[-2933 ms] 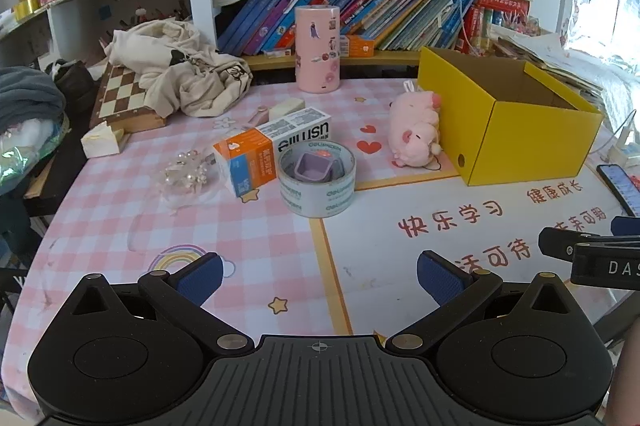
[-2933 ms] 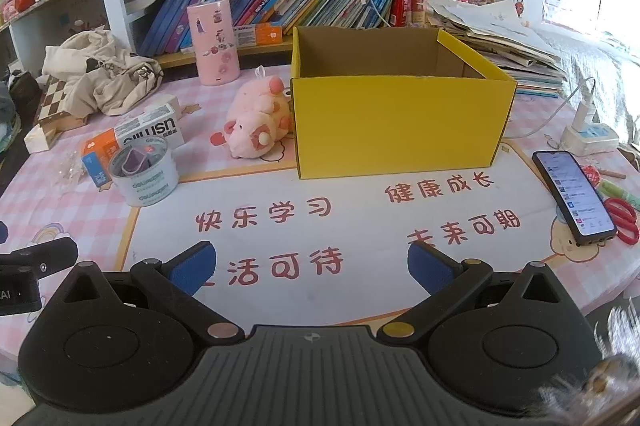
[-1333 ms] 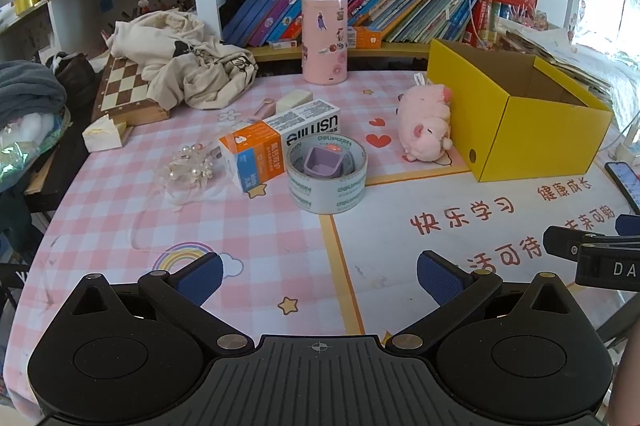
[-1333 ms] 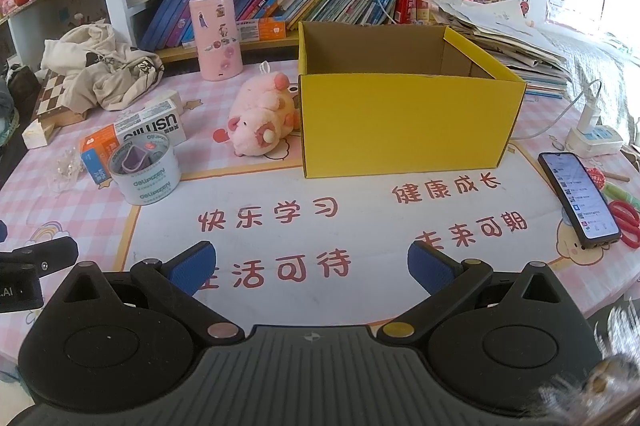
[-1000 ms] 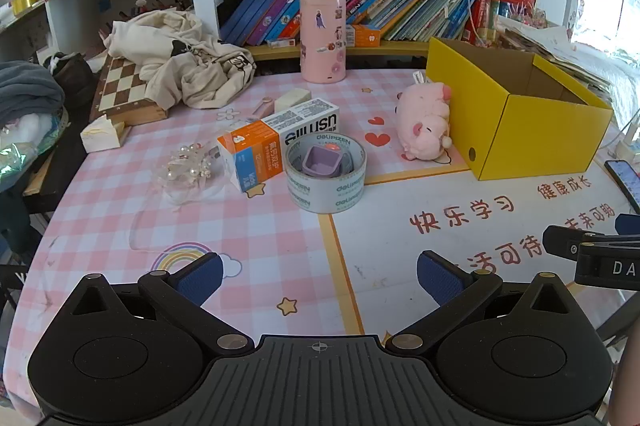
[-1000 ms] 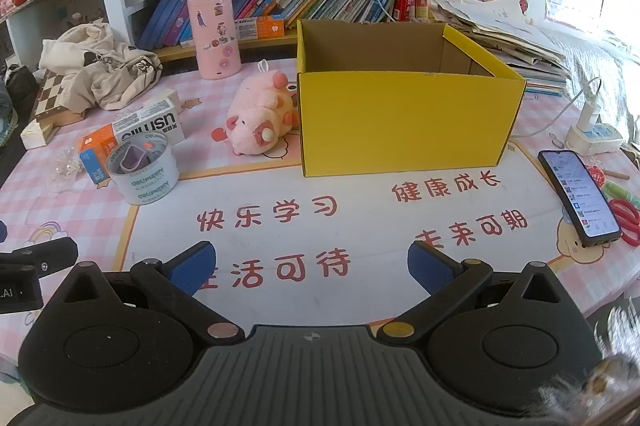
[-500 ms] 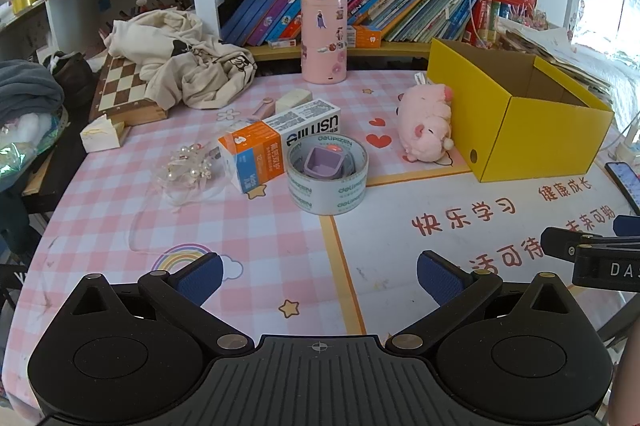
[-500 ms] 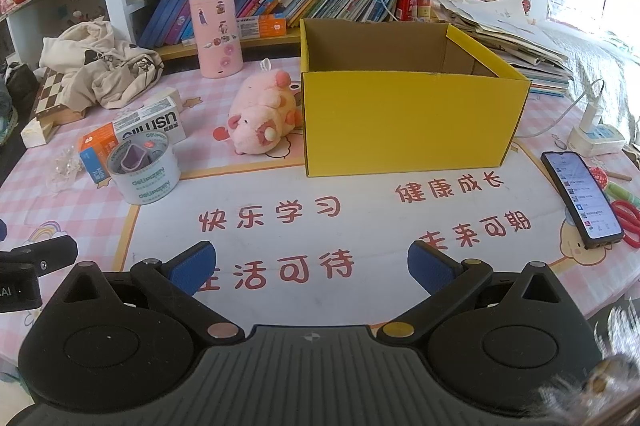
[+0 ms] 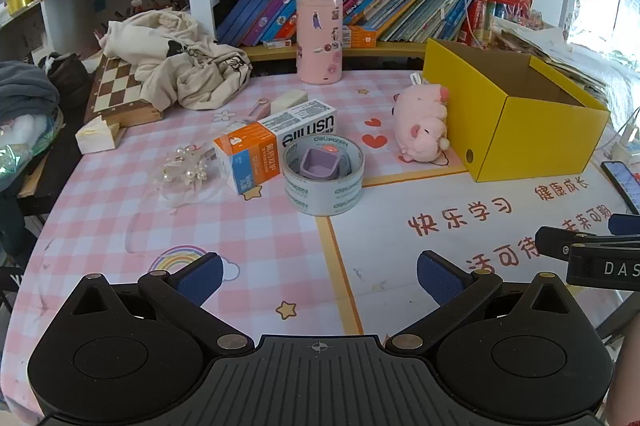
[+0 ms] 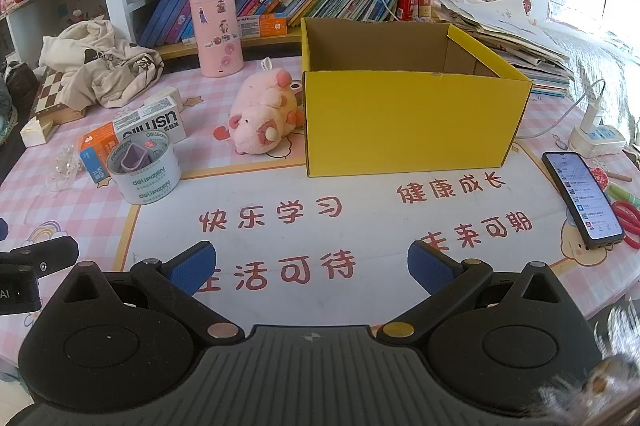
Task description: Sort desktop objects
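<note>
**A:** What is on the bench, and where?

**B:** An open yellow box [image 10: 412, 122] stands toward the far right of the bench [image 10: 360, 246], and looks empty as far as can be seen. A pink plush pig [image 10: 264, 114] lies touching its left wall. Further left sits a tape roll [image 9: 324, 178] with a small purple cup [image 9: 320, 164] inside it, and an orange-and-white carton [image 9: 272, 148] lies just behind. A cluster of pearly beads [image 9: 186, 168] is near the left edge. A phone [image 10: 582, 196] lies at the right edge.

**A:** And the grippers?

**B:** The left hand-held gripper [image 9: 320, 272] and the right hand-held gripper [image 10: 312, 266] both hover over the near edge, jaws spread apart, holding nothing.

**A:** Has anything changed?

**B:** Hardly. Over the last few seconds the views only drifted slightly; nothing on the bench has moved. Sorting seems not yet begun, and the pig or tape looks a likely first pick.
</note>
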Demonstrator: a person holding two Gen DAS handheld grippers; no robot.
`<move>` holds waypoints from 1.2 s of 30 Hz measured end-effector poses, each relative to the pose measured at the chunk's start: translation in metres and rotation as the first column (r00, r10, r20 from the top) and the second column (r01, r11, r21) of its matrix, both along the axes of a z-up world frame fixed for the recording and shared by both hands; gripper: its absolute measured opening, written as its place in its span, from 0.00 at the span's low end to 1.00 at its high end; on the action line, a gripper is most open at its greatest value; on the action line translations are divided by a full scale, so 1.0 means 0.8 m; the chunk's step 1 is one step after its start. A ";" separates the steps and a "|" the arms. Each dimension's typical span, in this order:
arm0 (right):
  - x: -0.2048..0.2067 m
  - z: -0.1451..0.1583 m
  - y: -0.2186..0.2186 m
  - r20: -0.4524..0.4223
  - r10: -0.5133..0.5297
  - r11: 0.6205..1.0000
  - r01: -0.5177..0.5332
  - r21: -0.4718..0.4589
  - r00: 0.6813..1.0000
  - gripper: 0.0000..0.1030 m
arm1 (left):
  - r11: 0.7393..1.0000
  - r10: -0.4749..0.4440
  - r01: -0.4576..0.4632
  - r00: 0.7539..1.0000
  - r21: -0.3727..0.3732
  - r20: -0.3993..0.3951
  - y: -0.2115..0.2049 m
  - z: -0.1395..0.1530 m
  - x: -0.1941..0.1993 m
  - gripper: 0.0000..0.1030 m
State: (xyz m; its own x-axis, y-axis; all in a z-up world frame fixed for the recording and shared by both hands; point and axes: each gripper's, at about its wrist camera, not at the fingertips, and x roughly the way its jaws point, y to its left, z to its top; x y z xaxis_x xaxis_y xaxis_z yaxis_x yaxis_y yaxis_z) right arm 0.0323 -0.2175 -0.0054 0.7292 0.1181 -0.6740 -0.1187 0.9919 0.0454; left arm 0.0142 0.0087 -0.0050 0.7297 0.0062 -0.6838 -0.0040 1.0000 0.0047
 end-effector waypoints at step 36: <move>0.003 0.003 0.004 -0.002 0.011 1.000 -0.011 -0.016 1.000 1.00 | 0.999 -0.033 0.032 0.999 -0.026 -0.003 0.001 0.000 0.004 1.00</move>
